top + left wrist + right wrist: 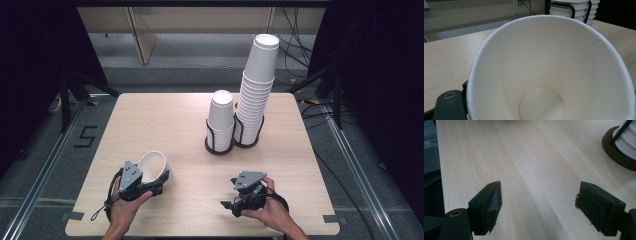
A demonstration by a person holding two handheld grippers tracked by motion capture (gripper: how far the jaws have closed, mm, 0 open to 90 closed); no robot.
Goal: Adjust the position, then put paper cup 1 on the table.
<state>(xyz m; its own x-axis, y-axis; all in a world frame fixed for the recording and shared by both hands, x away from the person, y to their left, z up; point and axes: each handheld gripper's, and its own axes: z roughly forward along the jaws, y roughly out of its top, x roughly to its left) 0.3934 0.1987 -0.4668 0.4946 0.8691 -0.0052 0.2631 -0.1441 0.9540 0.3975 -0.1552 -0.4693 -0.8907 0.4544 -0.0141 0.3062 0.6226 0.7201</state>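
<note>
Left gripper [162,181] fingers clamp the cup [152,166] wall; light, thin, easily crushed, best held near the rim; right gripper [537,207] wide open, empty.

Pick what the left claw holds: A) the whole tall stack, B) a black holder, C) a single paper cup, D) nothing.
C: the left claw is shut on one white paper cup, whose open mouth faces its camera.
</note>
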